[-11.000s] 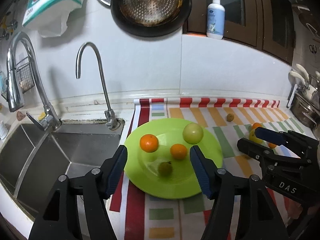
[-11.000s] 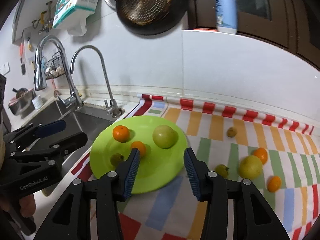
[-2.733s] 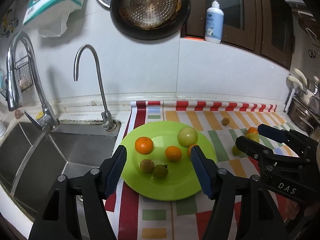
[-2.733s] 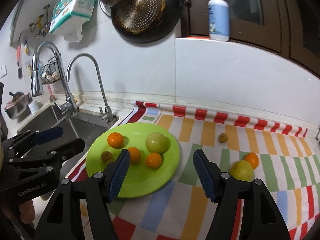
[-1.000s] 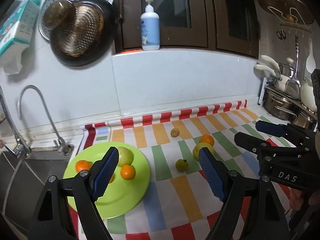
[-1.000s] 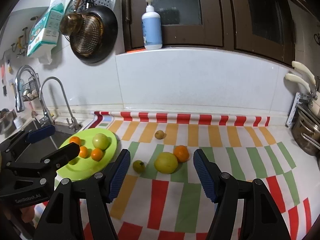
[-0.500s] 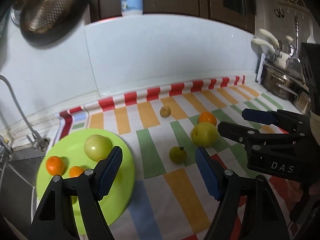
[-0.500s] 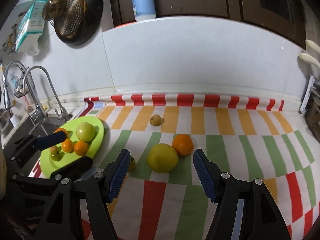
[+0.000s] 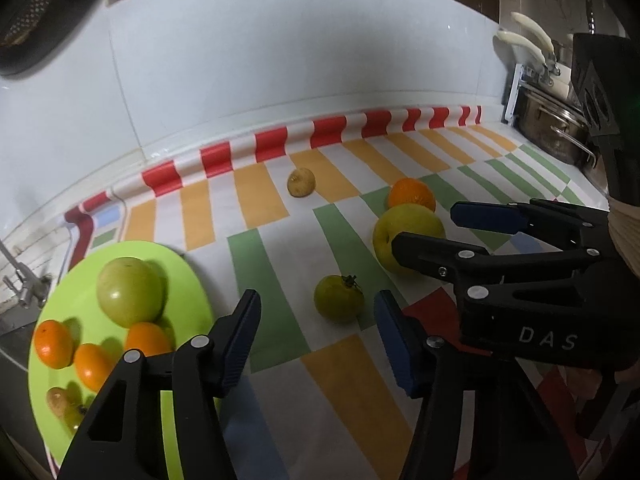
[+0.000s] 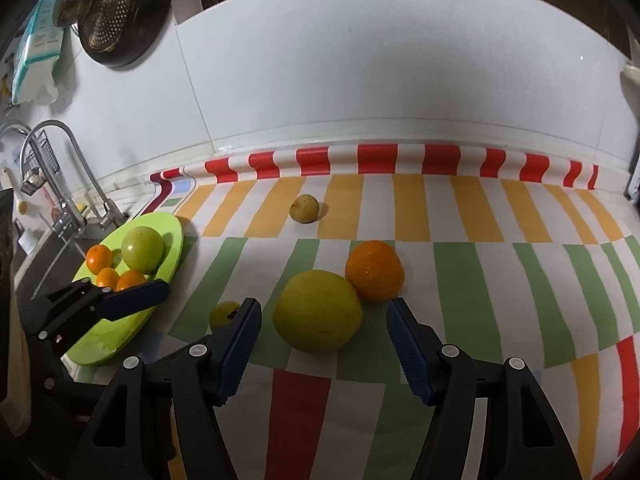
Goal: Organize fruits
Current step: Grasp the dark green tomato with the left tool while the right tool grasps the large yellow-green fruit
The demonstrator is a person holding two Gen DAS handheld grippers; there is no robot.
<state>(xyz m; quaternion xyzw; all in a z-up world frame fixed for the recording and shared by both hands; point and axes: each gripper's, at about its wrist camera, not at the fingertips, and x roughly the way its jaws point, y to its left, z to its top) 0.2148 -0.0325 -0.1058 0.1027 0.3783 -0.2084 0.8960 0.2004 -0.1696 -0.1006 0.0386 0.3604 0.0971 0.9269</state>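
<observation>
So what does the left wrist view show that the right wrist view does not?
Only the left view shows the steel pot at the far right, and the small fruits at the plate's near edge. Only the right view shows the taps, hanging strainer and paper pack. Both show the green plate, green tomato, yellow fruit, orange and both open grippers: left, closing, and right.

left gripper (image 9: 316, 320): jaws closing, nothing gripped | small green tomato (image 9: 339, 298): on striped cloth (image 9: 264, 268), just ahead between the fingertips | green plate (image 9: 188, 280): left, holding fruit | right gripper (image 9: 440, 228): beside yellow apple (image 9: 404, 232)
</observation>
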